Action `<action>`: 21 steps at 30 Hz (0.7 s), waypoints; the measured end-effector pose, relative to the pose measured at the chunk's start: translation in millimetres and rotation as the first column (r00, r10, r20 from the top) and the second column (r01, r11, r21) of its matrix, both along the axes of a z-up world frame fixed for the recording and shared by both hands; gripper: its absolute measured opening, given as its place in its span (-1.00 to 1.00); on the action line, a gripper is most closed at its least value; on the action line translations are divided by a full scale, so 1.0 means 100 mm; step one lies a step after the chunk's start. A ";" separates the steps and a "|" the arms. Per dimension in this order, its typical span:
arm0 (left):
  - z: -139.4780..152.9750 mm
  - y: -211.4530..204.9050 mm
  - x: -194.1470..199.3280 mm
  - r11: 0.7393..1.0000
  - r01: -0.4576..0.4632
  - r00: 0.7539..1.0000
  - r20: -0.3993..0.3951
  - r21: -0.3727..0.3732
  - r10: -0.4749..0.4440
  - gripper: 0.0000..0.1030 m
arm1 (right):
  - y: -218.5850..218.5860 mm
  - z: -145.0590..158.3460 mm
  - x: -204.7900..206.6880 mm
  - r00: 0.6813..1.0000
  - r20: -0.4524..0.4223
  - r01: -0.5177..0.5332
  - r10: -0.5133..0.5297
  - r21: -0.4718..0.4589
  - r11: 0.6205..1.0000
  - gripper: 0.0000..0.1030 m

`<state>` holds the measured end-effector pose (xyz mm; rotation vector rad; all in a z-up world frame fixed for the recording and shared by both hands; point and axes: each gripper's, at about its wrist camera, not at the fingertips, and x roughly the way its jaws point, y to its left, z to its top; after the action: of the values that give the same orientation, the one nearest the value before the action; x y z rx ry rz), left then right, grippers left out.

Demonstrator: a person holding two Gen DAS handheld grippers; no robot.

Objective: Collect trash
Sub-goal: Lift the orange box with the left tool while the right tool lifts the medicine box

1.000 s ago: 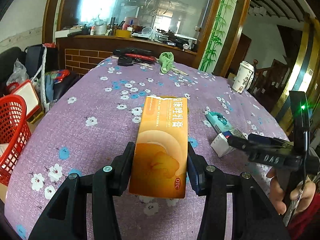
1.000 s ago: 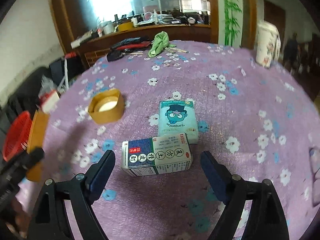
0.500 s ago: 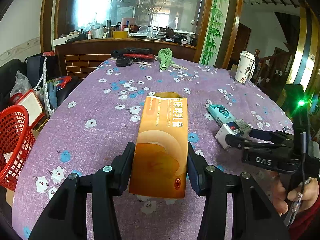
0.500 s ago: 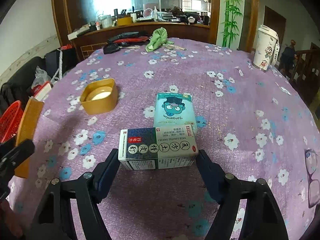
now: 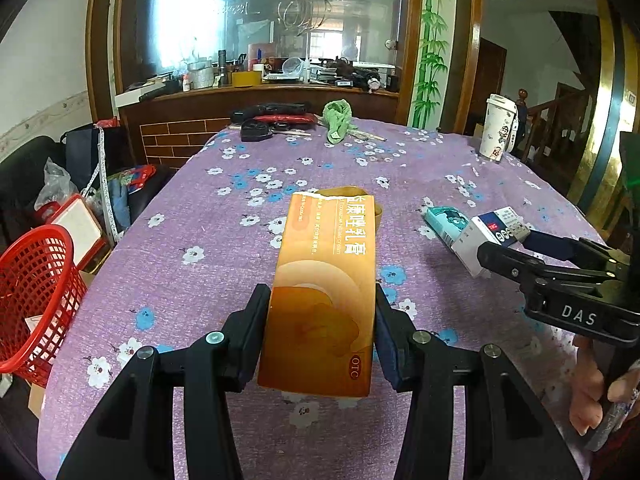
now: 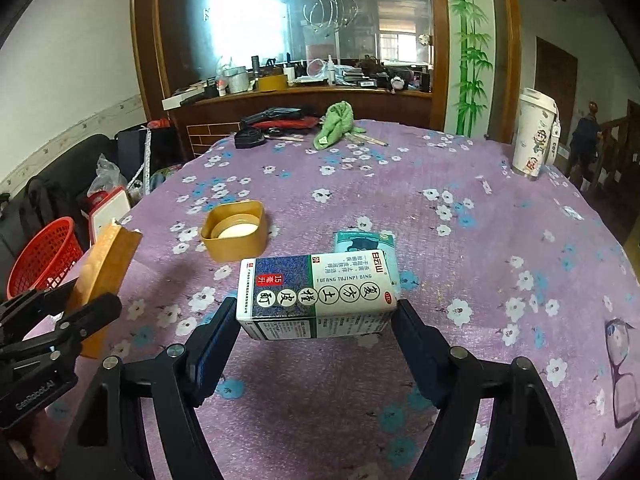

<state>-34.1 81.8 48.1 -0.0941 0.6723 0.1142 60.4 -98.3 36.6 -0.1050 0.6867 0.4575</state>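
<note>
Left wrist view: the left tool [image 5: 320, 330] clamps one orange box [image 5: 326, 292] above the counter [image 5: 208, 280]; carry it level toward the one red basket [image 5: 34, 300] at nine o'clock.

Right wrist view: the right tool [image 6: 316, 340] grips one white-and-blue box [image 6: 316, 292], lifted. One teal box [image 6: 366, 240] and one yellow cup [image 6: 234, 230] remain at twelve o'clock.

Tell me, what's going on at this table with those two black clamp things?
A person is clearing trash off the purple flowered table with a handheld gripper in each hand. The left gripper is shut on an orange box; the right gripper is shut on a blue-and-white box, held above the cloth. A teal box and a small yellow tub lie on the table. A red basket stands beside it.
</note>
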 end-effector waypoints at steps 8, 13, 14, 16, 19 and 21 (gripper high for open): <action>-0.01 0.01 0.01 1.000 -0.010 1.000 -0.008 0.008 0.010 -0.08 | -0.02 0.01 0.00 1.000 0.002 0.000 0.000 0.004 1.000 0.58; 0.00 0.00 0.01 1.000 -0.013 1.000 -0.008 0.010 0.013 -0.08 | -0.02 0.01 -0.01 1.000 0.001 0.000 0.000 0.002 1.000 0.58; 0.00 0.00 0.01 1.000 -0.013 1.000 -0.006 0.011 0.013 -0.08 | -0.02 0.01 -0.01 1.000 0.001 0.000 0.000 0.002 1.000 0.58; 0.00 -0.01 0.01 1.000 -0.012 1.000 -0.006 0.014 0.012 -0.08 | -0.02 0.00 -0.01 1.000 -0.001 0.001 -0.001 0.001 1.000 0.58; 0.00 -0.02 0.00 1.000 -0.014 1.000 -0.003 0.018 0.014 -0.08 | -0.03 0.00 0.00 1.000 -0.003 0.000 0.000 0.002 1.000 0.58; 0.00 -0.02 0.00 1.000 -0.015 1.000 -0.004 0.021 0.016 -0.08 | -0.03 0.00 -0.01 1.000 -0.003 0.001 -0.001 0.001 1.000 0.58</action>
<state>-34.1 79.7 48.0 -0.0795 0.6740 0.1362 59.9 -100.9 36.3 -0.1031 0.6891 0.4574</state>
